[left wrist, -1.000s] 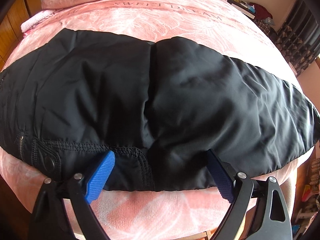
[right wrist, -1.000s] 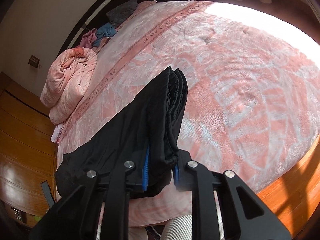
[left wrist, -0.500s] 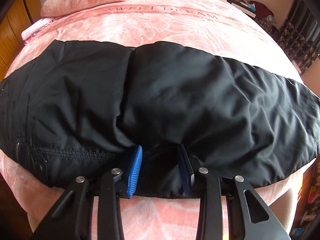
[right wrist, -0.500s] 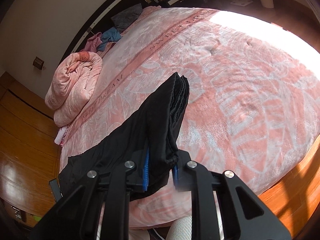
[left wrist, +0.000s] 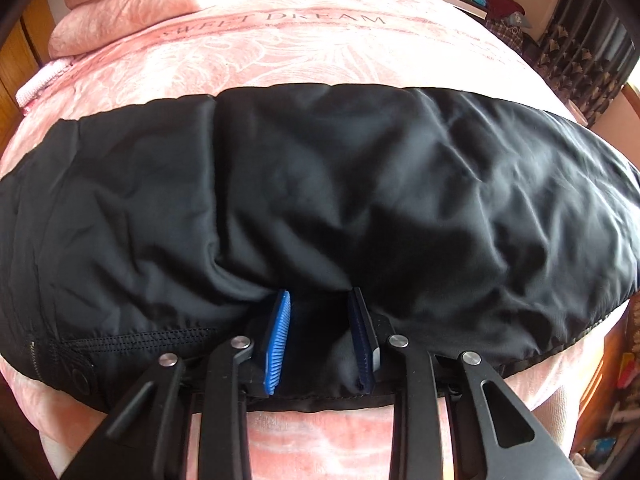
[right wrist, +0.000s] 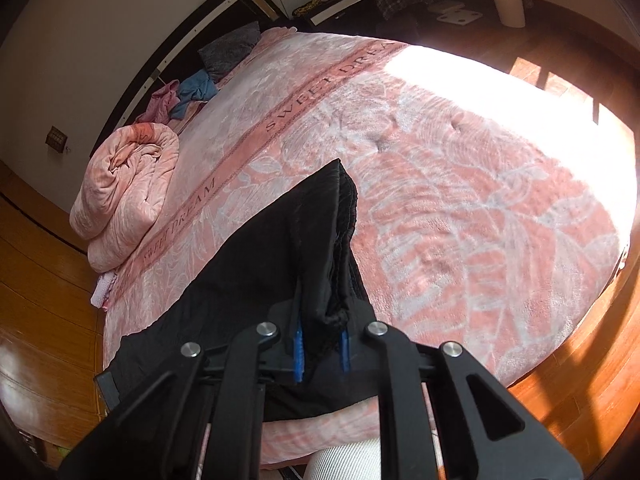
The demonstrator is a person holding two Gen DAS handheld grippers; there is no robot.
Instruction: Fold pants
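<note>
Black pants lie across the near edge of a pink bed. In the left wrist view my left gripper is closed on a bunch of the pants fabric at the near edge, by the waistband stitching and button. In the right wrist view my right gripper is shut on the gathered end of the pants, holding it raised above the bed; the fabric hangs back toward the left.
The bed has a pink "SWEET DREAM" blanket. A rolled pink quilt lies at the left, with clothes by the headboard. A wooden floor surrounds the bed. Shelves and clutter stand at the right.
My left gripper closed from wide open onto the pants fabric at the near edge. My right gripper lifted its held end higher and pulled back, so the bed looks farther below.
</note>
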